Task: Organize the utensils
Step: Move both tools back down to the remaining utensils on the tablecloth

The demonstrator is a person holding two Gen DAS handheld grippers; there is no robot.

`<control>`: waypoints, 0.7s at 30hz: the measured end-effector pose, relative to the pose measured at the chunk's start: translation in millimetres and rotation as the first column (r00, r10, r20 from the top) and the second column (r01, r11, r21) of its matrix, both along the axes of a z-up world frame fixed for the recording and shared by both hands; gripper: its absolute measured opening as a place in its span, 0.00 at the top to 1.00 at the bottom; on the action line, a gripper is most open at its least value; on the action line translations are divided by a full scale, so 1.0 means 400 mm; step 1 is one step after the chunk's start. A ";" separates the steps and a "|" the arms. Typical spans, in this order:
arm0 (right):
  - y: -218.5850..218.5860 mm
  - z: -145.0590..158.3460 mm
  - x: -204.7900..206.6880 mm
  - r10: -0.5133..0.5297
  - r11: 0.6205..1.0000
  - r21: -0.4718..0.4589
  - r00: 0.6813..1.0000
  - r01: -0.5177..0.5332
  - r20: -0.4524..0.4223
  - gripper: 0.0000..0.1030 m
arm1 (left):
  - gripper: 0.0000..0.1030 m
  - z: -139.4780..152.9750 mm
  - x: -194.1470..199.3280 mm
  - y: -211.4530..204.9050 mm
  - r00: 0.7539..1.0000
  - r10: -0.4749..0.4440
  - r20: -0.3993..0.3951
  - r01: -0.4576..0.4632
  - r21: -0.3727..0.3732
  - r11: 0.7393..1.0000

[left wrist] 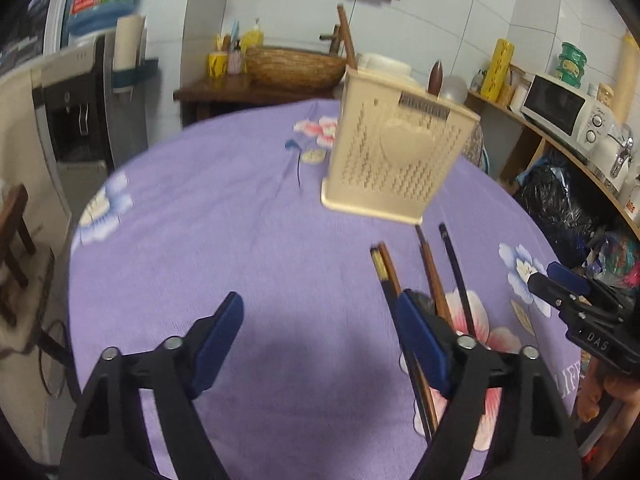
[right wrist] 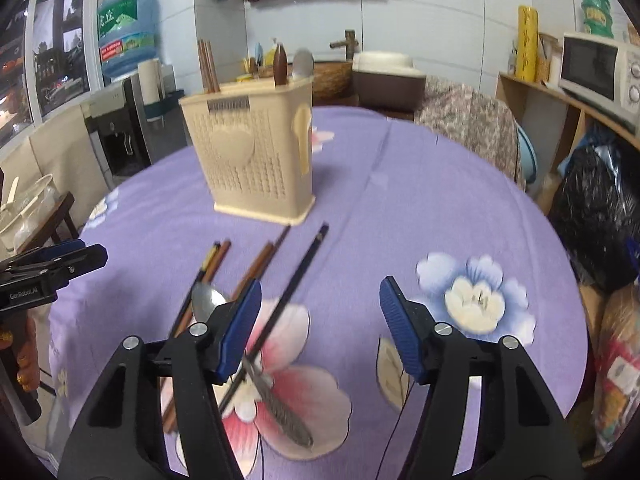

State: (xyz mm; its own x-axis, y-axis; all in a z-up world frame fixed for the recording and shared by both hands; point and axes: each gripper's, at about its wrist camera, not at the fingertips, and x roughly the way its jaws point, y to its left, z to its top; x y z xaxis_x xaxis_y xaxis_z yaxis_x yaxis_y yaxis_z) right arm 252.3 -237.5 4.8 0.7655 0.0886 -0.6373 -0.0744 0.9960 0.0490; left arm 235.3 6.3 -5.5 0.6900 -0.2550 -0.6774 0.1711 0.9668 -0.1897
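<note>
Left gripper (left wrist: 320,312), right gripper (right wrist: 320,296): black frames, blue ribbed jaws, silver screws, white lettering.

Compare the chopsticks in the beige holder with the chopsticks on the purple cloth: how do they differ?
The chopsticks in the holder stand upright, while the chopsticks on the cloth lie flat. The standing ones are bunched close together at one end of the beige holder; the lying ones are spread loosely, some beside a metal spoon. The standing ones look brown; among the lying ones there are brown and dark ones. Both groups are long, thin sticks.

a hand-held gripper finger (right wrist: 240,328) hides part of the spoon (right wrist: 276,400); chopsticks (right wrist: 192,308) look motion-blurred.
</note>
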 end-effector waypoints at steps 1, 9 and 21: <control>0.000 -0.014 -0.007 -0.010 1.000 -0.002 1.000 0.010 -0.013 0.40 | 0.35 -0.012 -0.003 -0.006 1.000 -0.005 -0.012 0.005 -0.001 1.000; -0.001 -0.063 -0.043 -0.045 0.999 0.006 0.997 0.046 -0.060 0.40 | 0.49 -0.081 -0.026 -0.104 0.990 -0.108 -0.094 0.111 0.020 0.994; 0.002 -0.061 -0.048 -0.043 0.998 0.038 0.996 0.046 -0.072 0.40 | 0.53 -0.106 -0.043 -0.164 0.988 -0.113 -0.104 0.125 0.118 0.985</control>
